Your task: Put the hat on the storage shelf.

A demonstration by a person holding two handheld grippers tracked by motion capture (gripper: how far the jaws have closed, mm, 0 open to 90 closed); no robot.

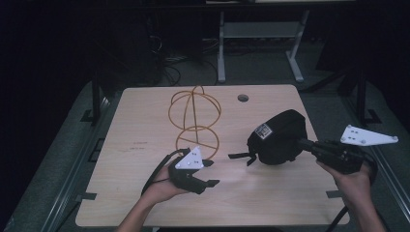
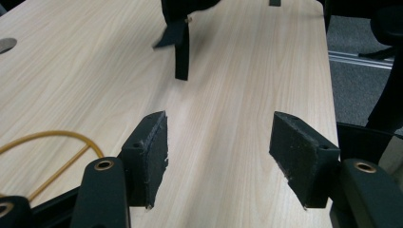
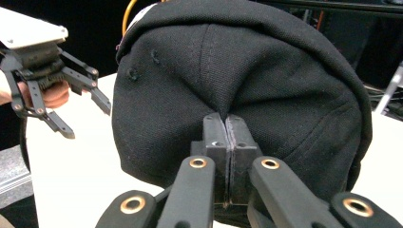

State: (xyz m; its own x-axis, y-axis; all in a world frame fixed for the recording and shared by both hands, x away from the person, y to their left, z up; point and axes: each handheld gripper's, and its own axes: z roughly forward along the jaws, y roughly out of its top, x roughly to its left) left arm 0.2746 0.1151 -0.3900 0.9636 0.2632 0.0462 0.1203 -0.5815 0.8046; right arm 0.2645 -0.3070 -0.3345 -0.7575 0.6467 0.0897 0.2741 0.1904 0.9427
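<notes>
1. Right tool sat right of centre in the high view, jaws pressed together on a fold of the black cap; right gripper view showed cloth bunched between the pads, w/ the cap taking up most of that frame.
2. Cap hung just above the tabletop at centre-right, strap trailing from its lower left edge.
3. Left tool waited at lower centre, jaws apart, nothing between them; left gripper view showed bare wood between the pads & the strap at top centre.
4. Key relation: cap lay to the right of & slightly above the left tool in the high view, strap end nearest it; left hand looked best placed for a 2nd grip.
5. Gold wire stand stood upright at upper centre, left of the cap, apart from it.
</notes>
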